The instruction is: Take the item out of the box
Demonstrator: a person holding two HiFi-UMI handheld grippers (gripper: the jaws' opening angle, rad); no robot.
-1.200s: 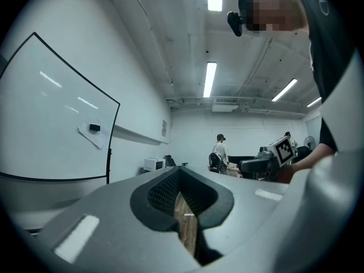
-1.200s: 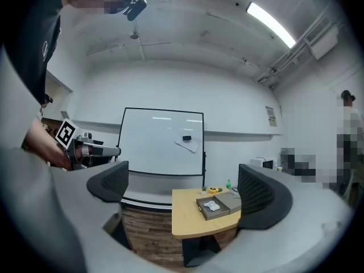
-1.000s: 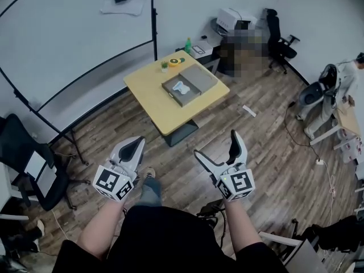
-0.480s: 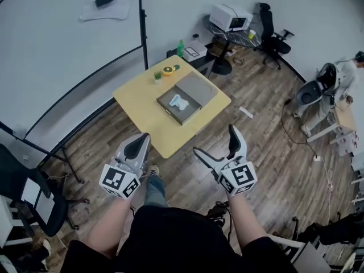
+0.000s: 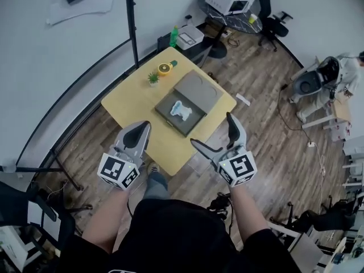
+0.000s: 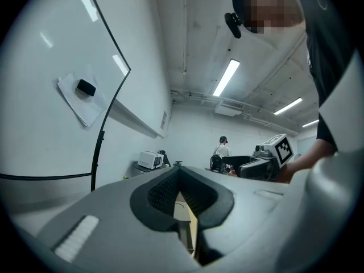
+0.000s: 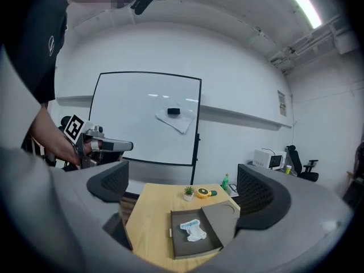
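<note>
So, left gripper [image 5: 138, 133]: jaws were closed tip to tip with nothing gripped; only a narrow slit stayed visible between the pads.
Right gripper [image 5: 212, 131]: jaws were spread wide and empty.
Gripper position: both were held up on the near side of the table [image 5: 133, 104], side by side, well apart from the box [image 5: 166, 110].
Box: grey and open, it sat on the yellow table top, right of centre.
Lid [image 5: 197, 90]: lay flat against the box's far side, inner face up.
Item [image 5: 181, 110]: white and blue, soft-looking, it lay inside the box, touched by neither gripper.
Right gripper view: the box and item showed between the spread jaws, far beyond them.
Other table stuff: a small potted plant [image 5: 152, 79] and a yellow round thing [image 5: 165, 68] stood near the far corner.
Background: a whiteboard [image 7: 149, 118] stood behind the table.
</note>
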